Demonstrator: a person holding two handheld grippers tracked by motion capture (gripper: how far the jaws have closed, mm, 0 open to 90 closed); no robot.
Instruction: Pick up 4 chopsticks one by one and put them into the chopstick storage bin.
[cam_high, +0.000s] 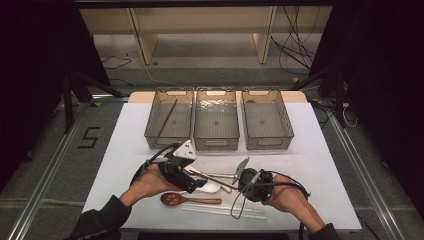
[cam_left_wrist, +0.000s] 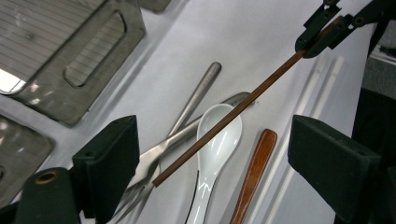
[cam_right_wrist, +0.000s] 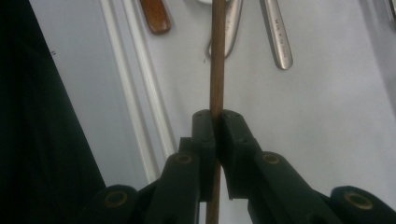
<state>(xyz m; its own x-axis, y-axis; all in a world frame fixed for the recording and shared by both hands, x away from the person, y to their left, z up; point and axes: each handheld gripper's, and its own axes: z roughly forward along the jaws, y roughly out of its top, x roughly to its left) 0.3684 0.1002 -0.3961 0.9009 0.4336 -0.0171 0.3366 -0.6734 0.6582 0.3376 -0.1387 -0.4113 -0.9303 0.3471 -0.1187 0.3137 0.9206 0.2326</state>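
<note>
The right gripper (cam_right_wrist: 215, 122), fingers clamped on one end of the chopstick (cam_left_wrist: 229, 119) above the white spoon (cam_left_wrist: 212, 144), could let it pivot before the wide-open left gripper (cam_left_wrist: 212, 154) closes.

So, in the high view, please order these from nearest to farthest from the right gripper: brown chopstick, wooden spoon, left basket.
1. Brown chopstick: clamped in the right gripper.
2. Wooden spoon: on the table, toward the left.
3. Left basket: far side of the table, leftmost.
</note>
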